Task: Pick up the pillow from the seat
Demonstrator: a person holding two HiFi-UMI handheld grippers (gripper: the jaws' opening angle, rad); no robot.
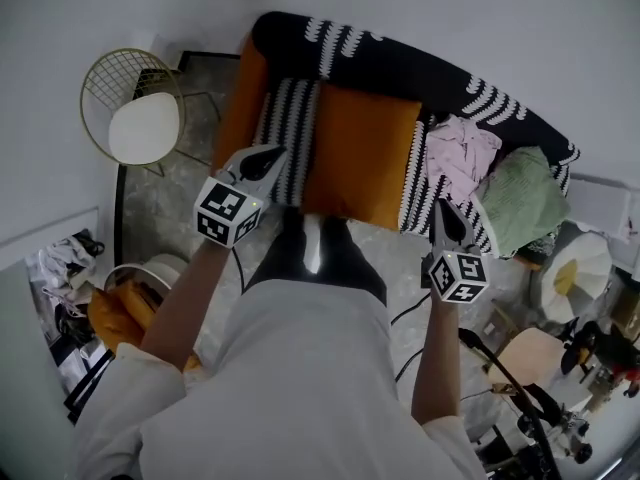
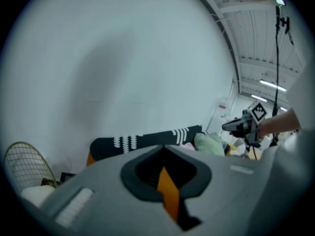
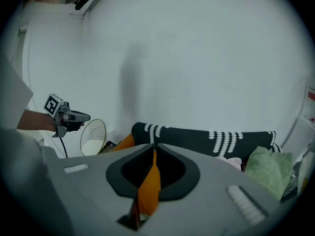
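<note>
An orange pillow (image 1: 360,158) lies flat on the seat of a black-and-white patterned sofa (image 1: 400,63), straight ahead of the person. My left gripper (image 1: 268,155) hovers over the seat's striped cover by the pillow's left edge, its jaws shut on nothing. My right gripper (image 1: 445,213) hangs at the seat's front edge, right of the pillow, also shut and empty. In the left gripper view the jaw tips (image 2: 164,146) meet below the sofa back (image 2: 147,140). The right gripper view shows its tips (image 3: 153,146) together, with orange in the slit beneath.
A gold wire chair (image 1: 140,118) with a white seat stands left of the sofa. Pink clothes (image 1: 462,153) and a green cushion (image 1: 522,200) fill the sofa's right end. Bags and clutter (image 1: 70,288) lie on the floor at left, stands and cables (image 1: 530,408) at right.
</note>
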